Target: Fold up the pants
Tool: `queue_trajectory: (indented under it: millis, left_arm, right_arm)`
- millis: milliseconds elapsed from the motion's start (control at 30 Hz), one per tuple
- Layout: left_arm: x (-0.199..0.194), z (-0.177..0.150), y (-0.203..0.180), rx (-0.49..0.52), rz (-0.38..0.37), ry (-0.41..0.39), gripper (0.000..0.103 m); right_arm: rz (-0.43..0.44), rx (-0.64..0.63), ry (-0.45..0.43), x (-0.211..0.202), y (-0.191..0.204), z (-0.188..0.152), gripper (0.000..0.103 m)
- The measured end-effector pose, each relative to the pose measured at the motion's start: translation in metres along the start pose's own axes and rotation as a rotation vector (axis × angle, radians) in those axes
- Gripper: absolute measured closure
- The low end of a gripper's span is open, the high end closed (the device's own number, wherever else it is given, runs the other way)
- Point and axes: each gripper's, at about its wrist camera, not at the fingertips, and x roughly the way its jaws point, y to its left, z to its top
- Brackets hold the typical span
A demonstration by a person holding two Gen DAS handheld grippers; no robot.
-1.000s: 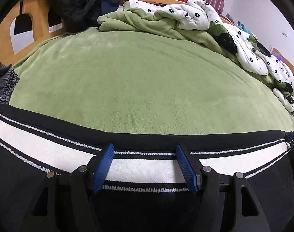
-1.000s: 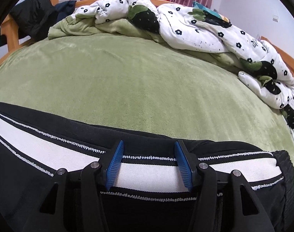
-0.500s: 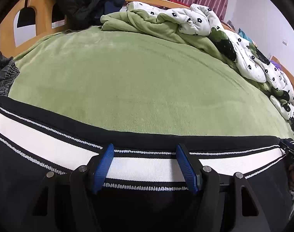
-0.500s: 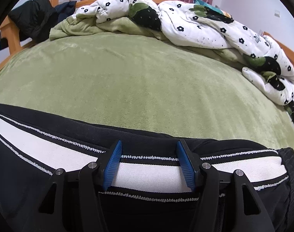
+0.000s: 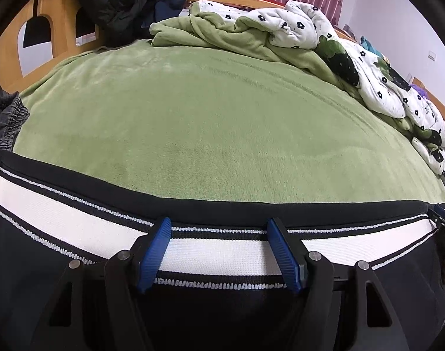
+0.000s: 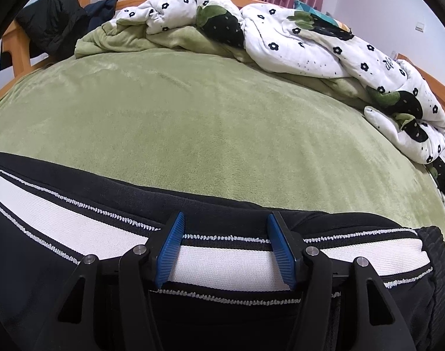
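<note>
1. No box, basket or other container shows; everything lies on the bed [image 5: 216, 111], which is covered with a green fleece blanket [image 6: 193, 122].
2. The pants [image 5: 76, 234], black with a broad white side stripe edged in white stitching, stretch across the near edge of the bed, directly under both cameras.
3. The left tongs [image 5: 219, 228] are released: the blue pads [image 5: 155, 254] stand about halfway apart, one at each side over the white stripe, pinching no cloth.
4. The right tongs [image 6: 225, 222] are likewise unclenched, about half open, spanning the stripe near the ribbed end of the pants [image 6: 436, 251].
5. Whether the pad tips rest on the fabric or hover just above it, I cannot tell.
6. A white flowered quilt [image 6: 295, 44] is heaped along the far side of the bed, and dark clothes [image 5: 114, 3] hang over the wooden frame [image 5: 58, 26].
</note>
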Motion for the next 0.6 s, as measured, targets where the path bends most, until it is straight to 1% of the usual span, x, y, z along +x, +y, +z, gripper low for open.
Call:
queue_trajectory:
  millis: [67, 133, 167, 233, 400, 500, 600]
  left_arm:
    - [0.0, 0.0, 0.003, -0.018, -0.014, -0.008, 0.037]
    - [-0.002, 0.001, 0.01, -0.066, -0.006, -0.027, 0.04]
    - [-0.002, 0.001, 0.014, -0.092, -0.017, -0.031, 0.043]
    - [-0.002, 0.0, 0.018, -0.112, -0.04, -0.034, 0.043]
    - [-0.002, -0.001, 0.014, -0.097, -0.018, -0.038, 0.043]
    - [-0.003, -0.001, 0.013, -0.092, -0.004, -0.04, 0.042]
    - [-0.009, -0.001, 0.011, -0.07, 0.002, -0.022, 0.042]
  right_arm:
    - [-0.004, -0.003, -0.004, -0.001, 0.001, 0.0, 0.045]
    - [-0.012, -0.01, -0.007, -0.001, 0.002, -0.001, 0.045]
    - [-0.012, -0.01, -0.008, -0.001, 0.002, 0.0, 0.045]
    - [-0.003, -0.003, -0.009, -0.002, 0.0, 0.0, 0.045]
    - [0.012, 0.012, -0.014, -0.003, -0.003, -0.001, 0.045]
    - [0.005, 0.013, -0.015, -0.004, -0.002, -0.001, 0.045]
    - [-0.014, 0.007, 0.007, -0.005, 0.001, 0.0, 0.045]
